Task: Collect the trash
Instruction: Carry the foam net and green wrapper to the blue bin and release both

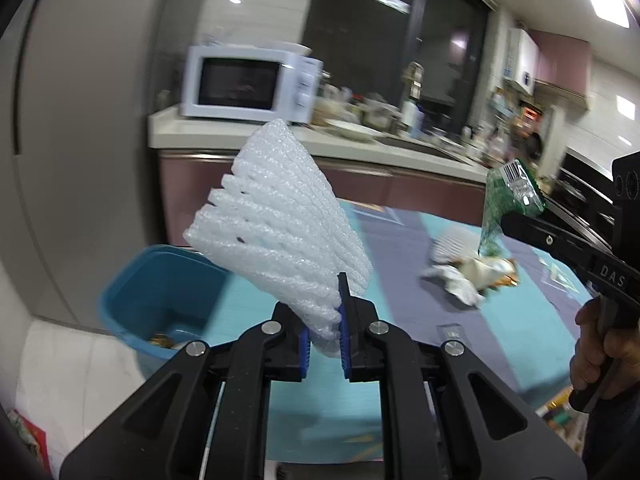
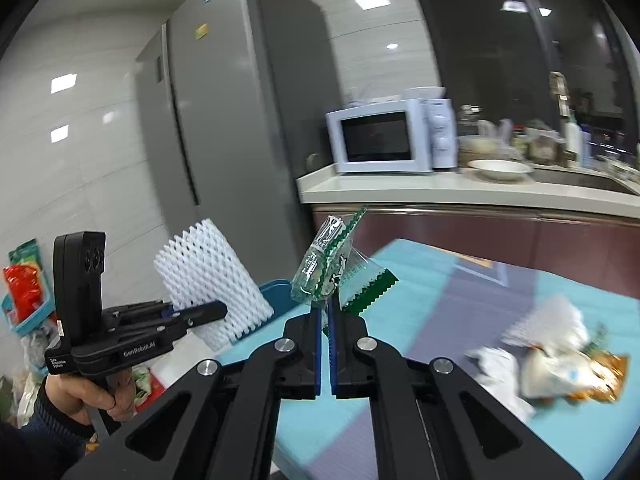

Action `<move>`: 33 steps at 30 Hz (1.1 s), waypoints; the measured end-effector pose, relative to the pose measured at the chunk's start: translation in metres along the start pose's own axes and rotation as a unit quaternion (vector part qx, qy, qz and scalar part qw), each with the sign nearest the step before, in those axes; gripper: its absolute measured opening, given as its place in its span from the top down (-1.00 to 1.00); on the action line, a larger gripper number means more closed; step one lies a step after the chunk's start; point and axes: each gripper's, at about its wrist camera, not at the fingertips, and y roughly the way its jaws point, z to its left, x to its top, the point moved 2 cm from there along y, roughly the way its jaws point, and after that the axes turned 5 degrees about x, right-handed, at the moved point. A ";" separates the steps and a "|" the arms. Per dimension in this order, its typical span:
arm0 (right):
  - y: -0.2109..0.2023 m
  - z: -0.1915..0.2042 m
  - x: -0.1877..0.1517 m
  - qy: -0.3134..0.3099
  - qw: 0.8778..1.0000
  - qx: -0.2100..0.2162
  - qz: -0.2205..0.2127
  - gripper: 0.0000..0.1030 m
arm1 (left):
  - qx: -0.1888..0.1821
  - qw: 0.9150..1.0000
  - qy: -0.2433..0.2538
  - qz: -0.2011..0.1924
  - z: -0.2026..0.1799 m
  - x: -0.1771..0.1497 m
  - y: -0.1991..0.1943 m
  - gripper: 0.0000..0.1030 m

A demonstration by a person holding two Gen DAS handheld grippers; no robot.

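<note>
- The left gripper (image 1: 325, 316) clamps the lower edge of a white foam net sleeve (image 1: 276, 216), which fans up toward 11 o'clock.
- A blue bin (image 1: 160, 300) sits at 8 o'clock beside the table (image 1: 400, 340).
- The right gripper (image 2: 325, 312) pinches a clear green-printed wrapper (image 2: 332, 264), pads nearly together.
- More trash, a heap of crumpled paper and wrappers (image 2: 560, 364), lies on the table at 4 o'clock in the right wrist view.
- A microwave (image 2: 384, 140) stands on the counter at 12 o'clock.
</note>
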 end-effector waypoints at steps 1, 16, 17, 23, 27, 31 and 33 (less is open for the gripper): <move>0.010 0.006 0.003 -0.006 1.000 0.010 0.005 0.97 | 0.008 1.000 -0.002 -0.002 0.009 0.001 -0.002 0.78; 0.184 0.050 0.019 -0.051 0.988 0.079 0.124 0.97 | 0.147 0.988 -0.028 0.042 0.156 0.020 0.052 0.77; 0.196 0.051 0.018 -0.051 0.987 0.078 0.134 0.97 | 0.154 0.987 -0.026 0.047 0.159 0.020 0.060 0.77; 0.252 0.050 0.012 -0.041 0.979 0.078 0.184 0.97 | 0.166 0.982 -0.026 0.082 0.178 0.012 0.109 0.77; 0.282 0.049 0.005 -0.038 0.973 0.075 0.215 0.97 | 0.169 0.980 -0.027 0.104 0.184 0.005 0.136 0.77; 0.304 0.045 -0.003 -0.038 0.966 0.073 0.246 0.97 | 0.171 0.977 -0.031 0.123 0.188 0.001 0.163 0.77; 0.313 0.043 -0.008 -0.034 0.962 0.071 0.260 0.97 | 0.171 0.976 -0.033 0.131 0.190 -0.001 0.175 0.77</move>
